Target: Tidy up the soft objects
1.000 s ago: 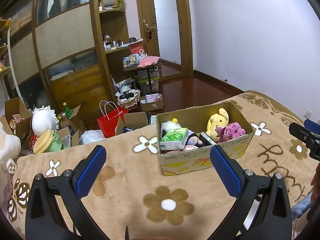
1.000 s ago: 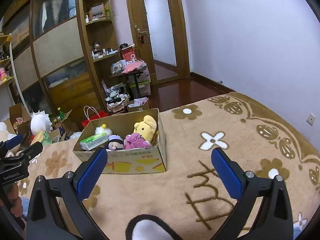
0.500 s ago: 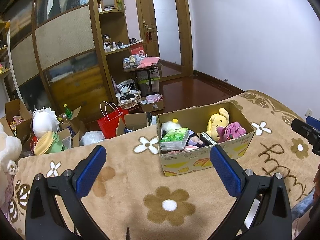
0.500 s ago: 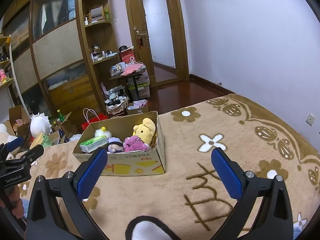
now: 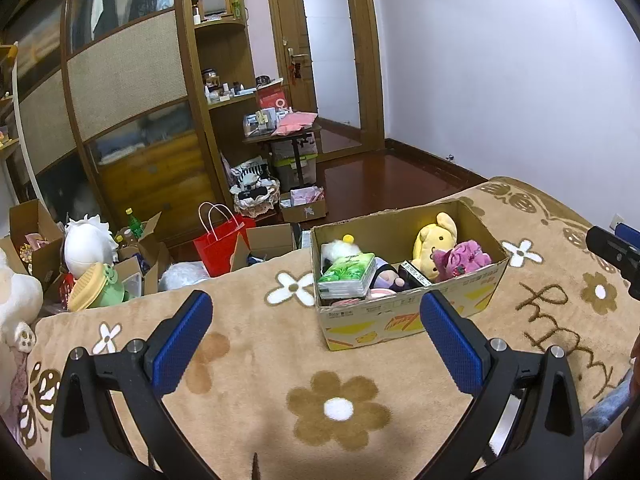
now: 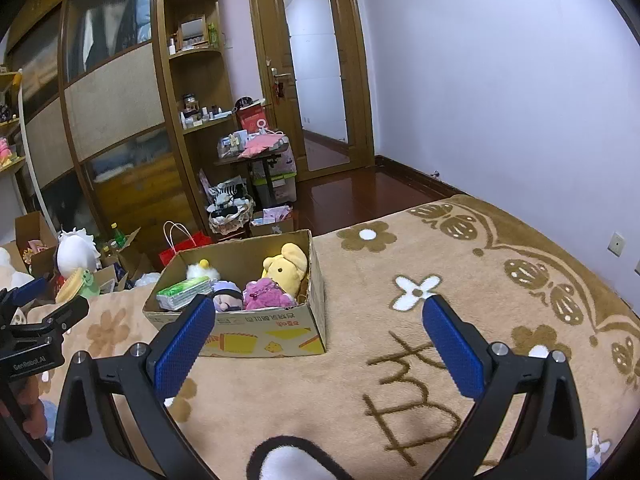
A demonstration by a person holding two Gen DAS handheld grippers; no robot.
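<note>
Left wrist view shows the cardboard box (image 5: 412, 312) sitting on the bed's flowered blanket (image 5: 248, 360), ahead and a little to the right of the left hand-held gripper (image 5: 316, 336), whose blue pads are spread wide with nothing between them. From the right hand-held gripper (image 6: 316, 336), equally wide open and empty, the same box (image 6: 256, 332) lies ahead and to the left. So the box sits between the two, its long side running across both views. Inside it I can see a yellow plush (image 6: 286, 270), a pink plush (image 6: 264, 296) touching it, and a green tissue pack (image 5: 348, 276) at the left end. To my eye neither hand is clearly nearer.
</note>
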